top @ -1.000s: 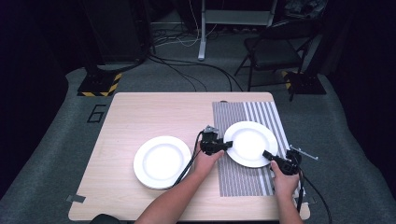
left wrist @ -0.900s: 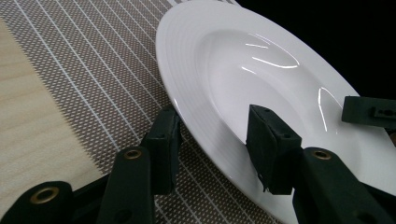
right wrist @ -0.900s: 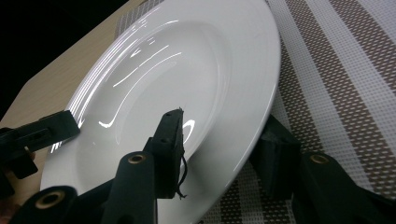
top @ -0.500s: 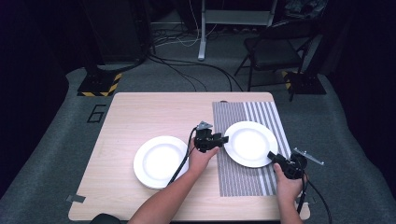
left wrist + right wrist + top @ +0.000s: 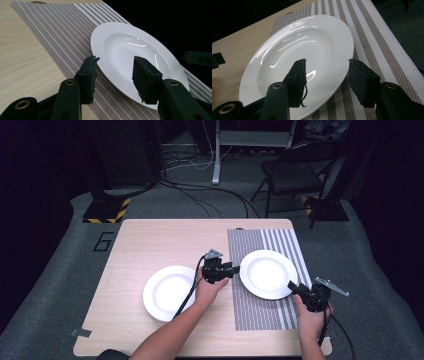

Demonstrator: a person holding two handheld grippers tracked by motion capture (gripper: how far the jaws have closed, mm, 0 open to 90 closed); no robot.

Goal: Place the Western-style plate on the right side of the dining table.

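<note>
Two white plates are sitting on the table (image 5: pixel 150 240): one plate on the mat (image 5: pixel 267 273), one plate on bare wood (image 5: pixel 169 292), both grippers, left gripper (image 5: pixel 234 268) and right gripper (image 5: pixel 292 287), spread wide.

left gripper (image 5: pixel 235 269): jaws open, points right, forearm reaches in from below | right gripper (image 5: pixel 292 287): jaws open, points up-left

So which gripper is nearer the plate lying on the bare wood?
Left. The left gripper sits between the two plates, just right of that plate; the right gripper is beyond the mat plate.
</note>
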